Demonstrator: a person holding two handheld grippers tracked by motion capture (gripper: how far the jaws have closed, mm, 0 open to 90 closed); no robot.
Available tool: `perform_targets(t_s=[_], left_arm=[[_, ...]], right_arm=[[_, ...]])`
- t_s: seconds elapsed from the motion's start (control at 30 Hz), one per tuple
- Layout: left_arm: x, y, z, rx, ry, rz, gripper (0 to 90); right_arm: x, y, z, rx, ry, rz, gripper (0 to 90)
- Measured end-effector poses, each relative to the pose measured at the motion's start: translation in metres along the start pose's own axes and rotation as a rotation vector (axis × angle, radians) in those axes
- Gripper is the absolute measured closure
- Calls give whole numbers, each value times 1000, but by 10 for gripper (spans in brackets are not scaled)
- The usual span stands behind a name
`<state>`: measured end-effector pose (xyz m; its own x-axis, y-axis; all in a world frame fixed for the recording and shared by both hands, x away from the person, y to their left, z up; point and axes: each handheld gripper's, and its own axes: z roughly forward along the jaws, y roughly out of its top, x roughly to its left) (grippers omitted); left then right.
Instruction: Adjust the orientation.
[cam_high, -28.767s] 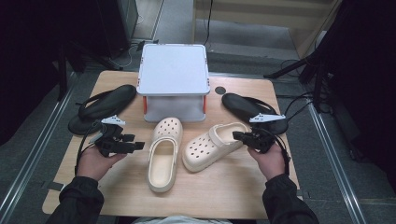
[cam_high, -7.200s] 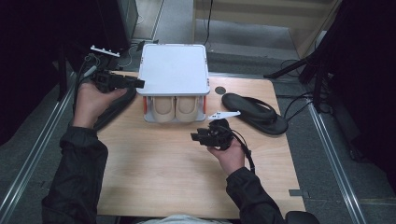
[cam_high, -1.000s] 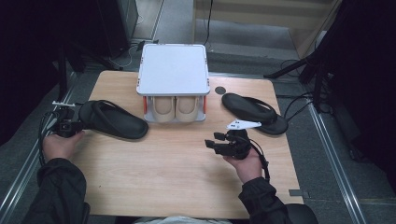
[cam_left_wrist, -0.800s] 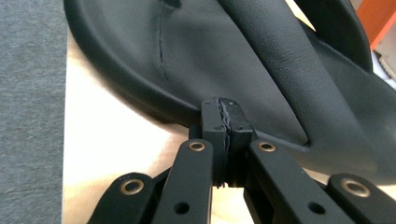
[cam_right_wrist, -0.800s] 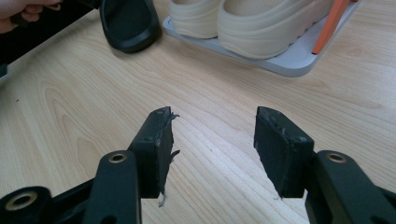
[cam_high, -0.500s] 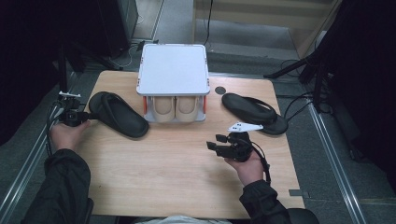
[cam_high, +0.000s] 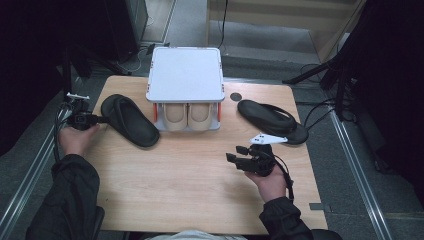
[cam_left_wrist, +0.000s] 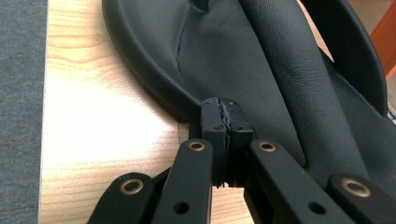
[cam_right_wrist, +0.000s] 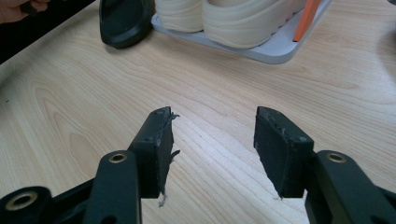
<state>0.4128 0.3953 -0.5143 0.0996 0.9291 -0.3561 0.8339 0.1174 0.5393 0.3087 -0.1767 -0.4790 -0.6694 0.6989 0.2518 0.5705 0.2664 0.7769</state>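
Both hands low; left gripper (cam_high: 102, 119) fingers pinch black slipper (cam_high: 129, 120).

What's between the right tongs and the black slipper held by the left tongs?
Bare tabletop in the high view, between the right tongs and the black slipper. The right gripper view agrees.

The tabletop (cam_high: 200, 175) is lit evenly from above while its surroundings are left dark. Glare is thrown across the wood in the left gripper view, and soft blur is seen at the nearest edges.
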Motion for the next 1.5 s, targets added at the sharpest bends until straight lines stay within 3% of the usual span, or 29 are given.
perform_targets(t_s=[0.17, 0.47, 0.8, 0.93, 1.1, 1.5], left_arm=[[-6, 1, -7, -17, -5, 3, 850], [-24, 2, -18, -45, -18, 29, 661], [-45, 6, -15, -63, -29, 38, 494], [-51, 8, -6, -55, -30, 32, 475], [-48, 9, 5, -38, -11, 2, 473], [-48, 9, 21, -16, 23, 3, 478]], right_arm=[[-2, 0, 0, 0, -3, 4, 478], [-1, 0, 0, 3, -4, -2, 478], [-1, 0, -1, 1, -4, -3, 477], [-1, -1, 0, 2, -4, -7, 477], [-1, -1, 0, 3, -6, -8, 477], [0, -1, 1, 8, -5, -12, 477]])
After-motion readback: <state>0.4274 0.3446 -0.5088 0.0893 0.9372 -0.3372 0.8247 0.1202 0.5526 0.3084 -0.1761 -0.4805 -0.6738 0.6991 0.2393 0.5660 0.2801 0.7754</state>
